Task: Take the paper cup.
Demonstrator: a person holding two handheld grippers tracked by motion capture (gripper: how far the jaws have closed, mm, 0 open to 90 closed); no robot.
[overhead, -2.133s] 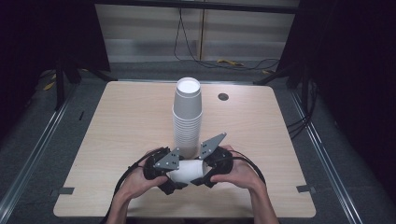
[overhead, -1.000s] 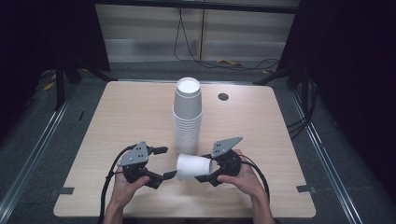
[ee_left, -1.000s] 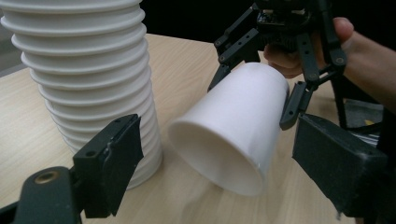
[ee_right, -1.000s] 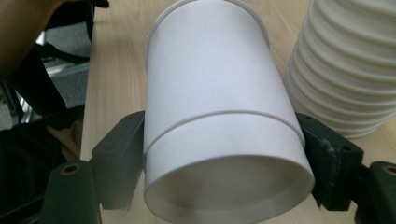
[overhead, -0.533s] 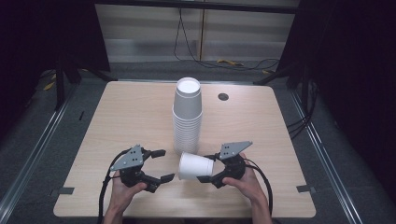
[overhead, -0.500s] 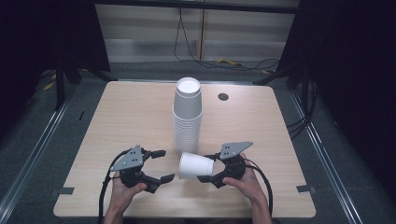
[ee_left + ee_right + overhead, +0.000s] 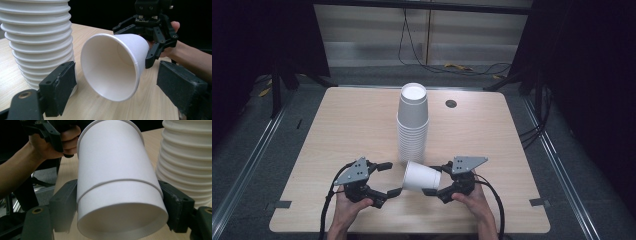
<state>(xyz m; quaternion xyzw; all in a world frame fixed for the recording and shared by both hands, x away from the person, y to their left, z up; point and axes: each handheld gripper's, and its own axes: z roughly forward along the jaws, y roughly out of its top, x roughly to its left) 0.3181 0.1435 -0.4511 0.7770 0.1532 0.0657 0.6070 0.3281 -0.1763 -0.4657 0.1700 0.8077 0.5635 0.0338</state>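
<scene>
A tall stack of white paper cups [image 7: 413, 125] stands upside down at the table's middle. Just in front of it, a single white cup [image 7: 422, 176] lies sideways in the air, and my right gripper [image 7: 432, 180] is shut on its base end. In the right gripper view the cup [image 7: 117, 182] sits between both pads of that gripper [image 7: 117, 212]. Its mouth faces my left gripper [image 7: 389, 178], which is open with nothing in it. In the left gripper view the cup's rim [image 7: 112, 67] hangs just ahead of the open pads [image 7: 62, 85], beside the stack [image 7: 37, 37].
The wooden table [image 7: 337, 130] has a small dark round hole [image 7: 451, 104] at the back right. Bare wood lies left and right of the stack. Both hands are near the front edge. Cables run on the floor behind the table.
Both grippers were on the single cup by the stack. The left gripper has let go and drawn back to the left. The right gripper has shifted the cup slightly right.
</scene>
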